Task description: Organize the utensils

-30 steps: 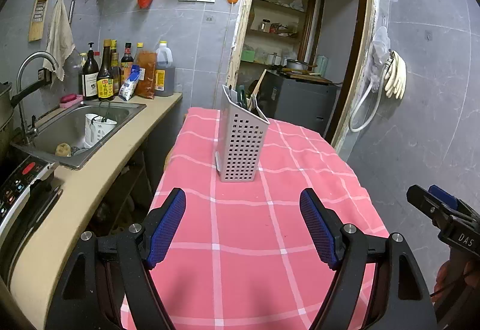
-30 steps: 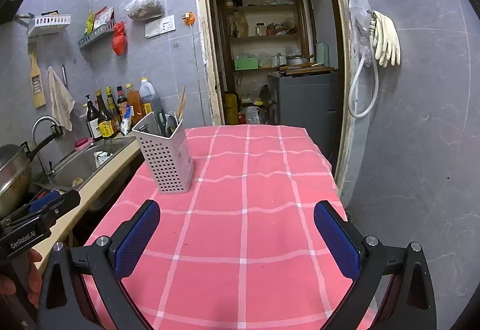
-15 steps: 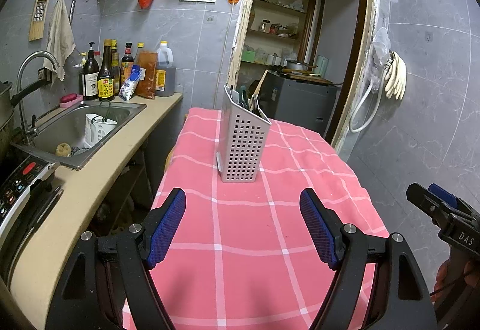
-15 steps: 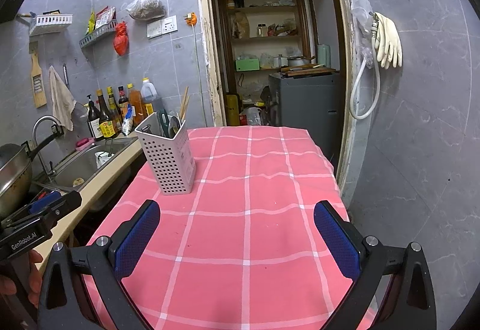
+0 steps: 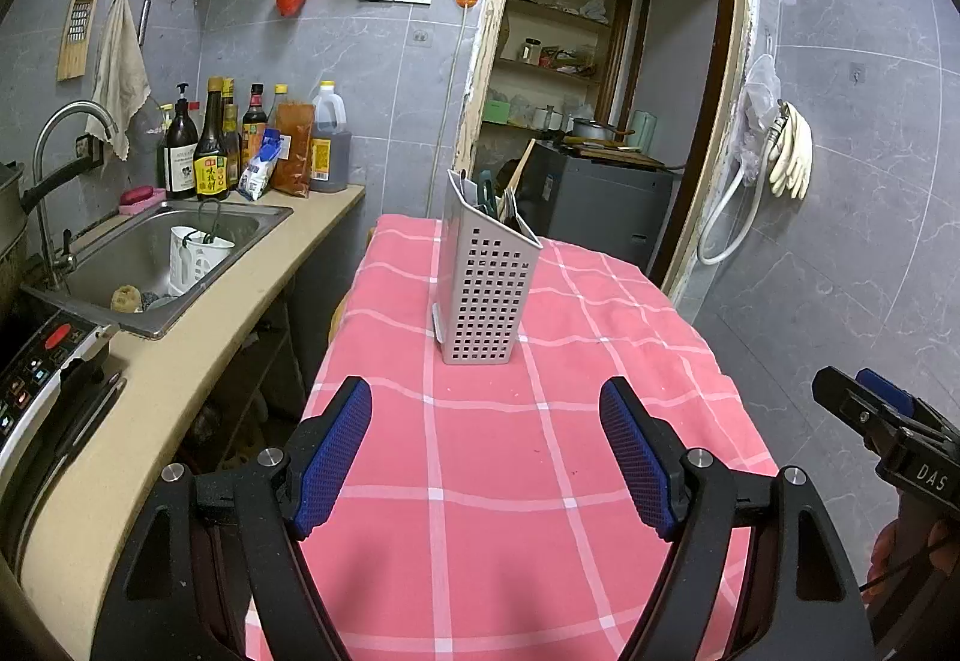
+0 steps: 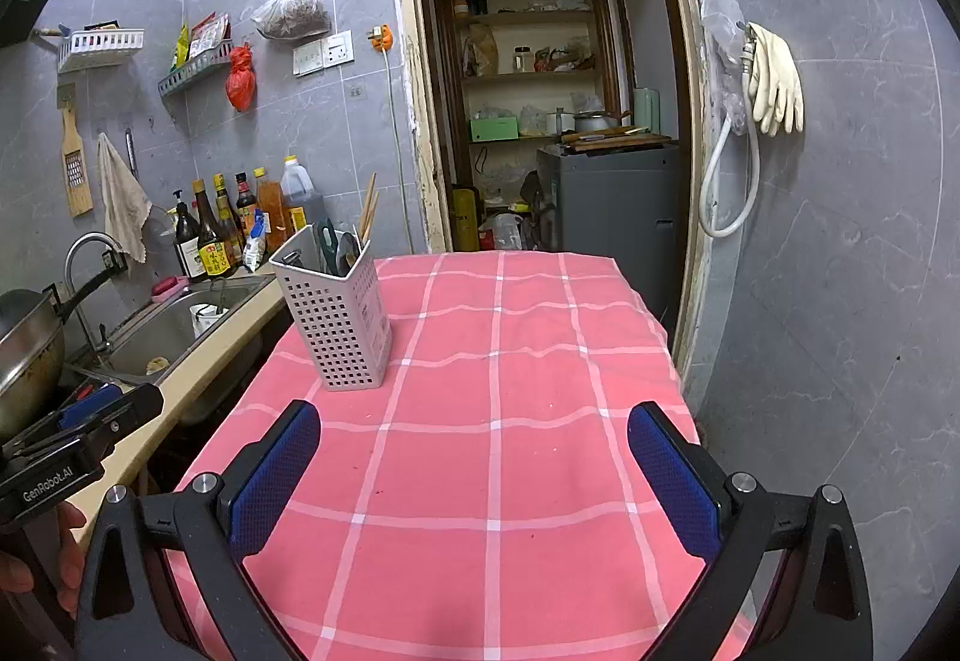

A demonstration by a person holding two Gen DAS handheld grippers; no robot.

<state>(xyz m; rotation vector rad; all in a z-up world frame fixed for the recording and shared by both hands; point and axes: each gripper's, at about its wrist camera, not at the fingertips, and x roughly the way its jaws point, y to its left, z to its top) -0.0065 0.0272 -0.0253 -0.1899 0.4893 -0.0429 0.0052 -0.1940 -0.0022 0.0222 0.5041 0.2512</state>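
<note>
A grey perforated utensil holder (image 5: 485,295) stands upright on the pink checked tablecloth (image 5: 510,457); it also shows in the right wrist view (image 6: 339,319). Utensils (image 6: 345,241) stick out of its top: scissors, a spoon and chopsticks. My left gripper (image 5: 486,451) is open and empty, held over the cloth short of the holder. My right gripper (image 6: 474,472) is open and empty, over the cloth to the right of the holder. Each gripper's tip shows at the edge of the other view: the right one (image 5: 864,409), the left one (image 6: 90,421).
A beige counter (image 5: 180,361) with a steel sink (image 5: 156,253) and several bottles (image 5: 210,150) runs along the table's left. A wok (image 6: 24,355) sits at far left. A doorway (image 6: 540,120) with shelves is behind the table. A grey tiled wall with gloves (image 6: 774,84) is on the right.
Both views have drawn back slightly from the holder and shifted a little. Both grippers stay open and empty.
</note>
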